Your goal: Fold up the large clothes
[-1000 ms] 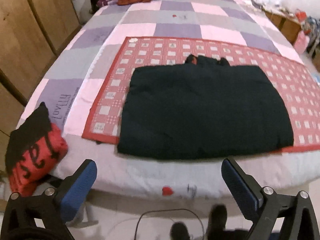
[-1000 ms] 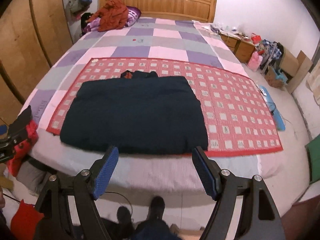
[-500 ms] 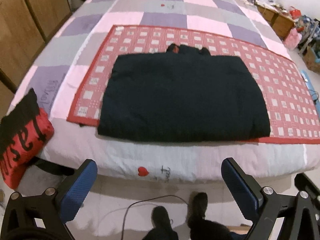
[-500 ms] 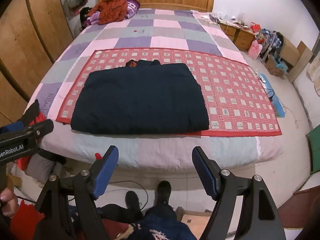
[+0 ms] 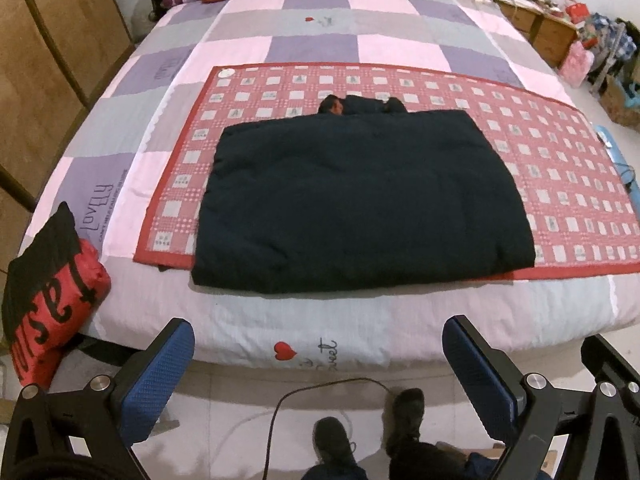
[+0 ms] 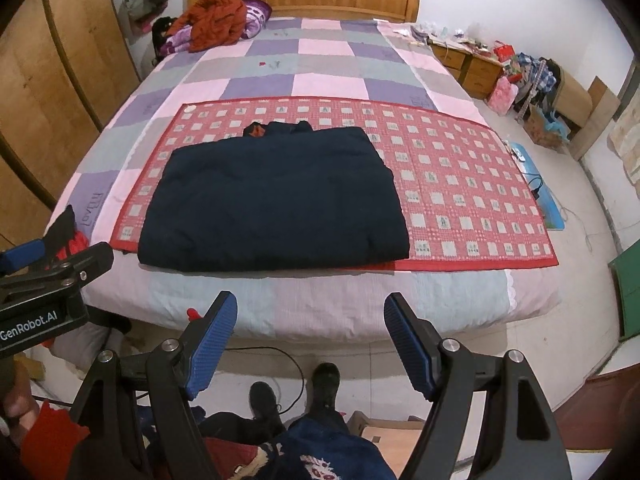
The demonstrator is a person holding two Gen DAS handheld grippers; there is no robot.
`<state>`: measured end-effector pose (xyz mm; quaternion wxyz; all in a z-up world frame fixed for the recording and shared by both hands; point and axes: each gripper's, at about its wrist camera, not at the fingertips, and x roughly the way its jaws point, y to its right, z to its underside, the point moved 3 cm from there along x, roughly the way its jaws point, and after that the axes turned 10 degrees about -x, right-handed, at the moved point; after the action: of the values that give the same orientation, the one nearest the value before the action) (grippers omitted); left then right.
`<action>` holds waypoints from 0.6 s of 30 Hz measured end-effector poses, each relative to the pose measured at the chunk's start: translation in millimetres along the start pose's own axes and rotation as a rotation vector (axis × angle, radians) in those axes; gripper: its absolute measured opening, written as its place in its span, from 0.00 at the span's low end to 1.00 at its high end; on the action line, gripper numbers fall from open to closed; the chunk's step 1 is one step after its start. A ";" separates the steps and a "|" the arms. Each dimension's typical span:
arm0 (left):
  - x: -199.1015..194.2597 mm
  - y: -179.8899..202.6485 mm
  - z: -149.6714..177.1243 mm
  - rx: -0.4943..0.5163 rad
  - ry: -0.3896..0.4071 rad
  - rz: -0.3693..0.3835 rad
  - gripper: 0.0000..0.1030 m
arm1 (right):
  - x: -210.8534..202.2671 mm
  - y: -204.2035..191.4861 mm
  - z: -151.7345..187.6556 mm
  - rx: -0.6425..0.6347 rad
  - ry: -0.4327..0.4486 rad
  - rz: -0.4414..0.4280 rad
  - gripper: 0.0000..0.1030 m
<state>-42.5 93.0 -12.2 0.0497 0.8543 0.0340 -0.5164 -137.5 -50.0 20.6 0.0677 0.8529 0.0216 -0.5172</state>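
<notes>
A large dark navy garment [image 5: 360, 196] lies folded into a flat rectangle on a red checked mat [image 5: 560, 184] on the bed; its collar with an orange lining pokes out at the far edge. It also shows in the right wrist view [image 6: 276, 200]. My left gripper [image 5: 318, 334] is open and empty, held off the bed's near edge above the floor. My right gripper [image 6: 310, 306] is open and empty too, back from the bed. The left gripper's body shows at the left of the right wrist view [image 6: 44, 292].
A patchwork quilt [image 6: 320, 56] covers the bed. A red and black cushion [image 5: 48, 296] leans at the near left corner. Red clothes [image 6: 216, 20] are piled by the headboard. Wardrobe doors [image 6: 52, 72] stand left, cluttered nightstands [image 6: 464, 60] right. A cable [image 5: 320, 388] and the person's feet are on the floor.
Both grippers have pulled back from the bed and risen a little; the garment looks smaller and the floor and feet show more. The garment has not moved.
</notes>
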 end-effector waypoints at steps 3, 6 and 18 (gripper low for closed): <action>1.1 1.4 -1.2 0.002 -0.004 -0.002 0.99 | 1.1 1.6 -2.4 0.004 -0.005 -0.004 0.76; 2.8 1.7 -2.4 0.004 -0.009 -0.006 0.99 | 1.4 2.9 -2.4 0.001 -0.007 -0.007 0.76; 7.3 2.5 -4.2 0.008 -0.016 -0.010 0.99 | 4.3 6.1 -4.5 0.004 -0.016 -0.011 0.76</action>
<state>-35.1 91.1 -16.5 0.0437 0.8502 0.0358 -0.5235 -130.9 -55.6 19.4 0.0636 0.8488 0.0246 -0.5243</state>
